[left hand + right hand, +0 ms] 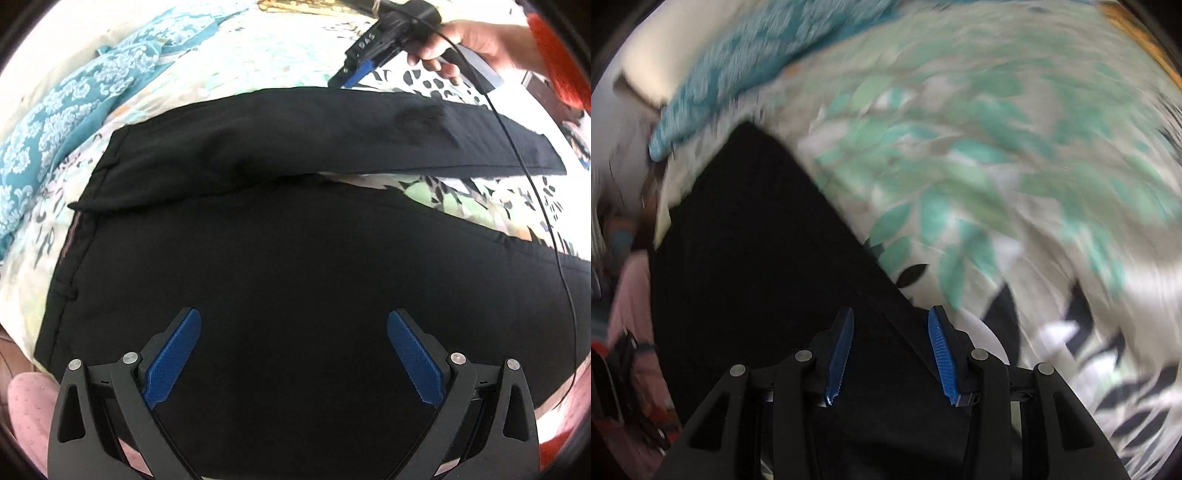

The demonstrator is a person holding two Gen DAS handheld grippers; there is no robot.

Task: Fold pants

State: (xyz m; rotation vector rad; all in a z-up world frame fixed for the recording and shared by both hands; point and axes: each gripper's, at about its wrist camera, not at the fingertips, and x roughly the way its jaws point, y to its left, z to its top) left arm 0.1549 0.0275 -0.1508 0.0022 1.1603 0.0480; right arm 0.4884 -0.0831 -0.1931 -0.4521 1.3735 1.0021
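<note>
Black pants (295, 258) lay spread on the bed (480, 199), legs splayed. Left gripper (293, 354) jaws wide apart over them; right gripper (891, 350) jaws apart, straddling a leg's edge. Risk: grabbing one layer only, skewing the fold.

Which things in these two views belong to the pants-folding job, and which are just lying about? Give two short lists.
Part of the job:
black pants
left gripper, open above the pants
right gripper, open at a leg's far edge

Lying about:
leaf-print bedspread
teal patterned cloth
</note>
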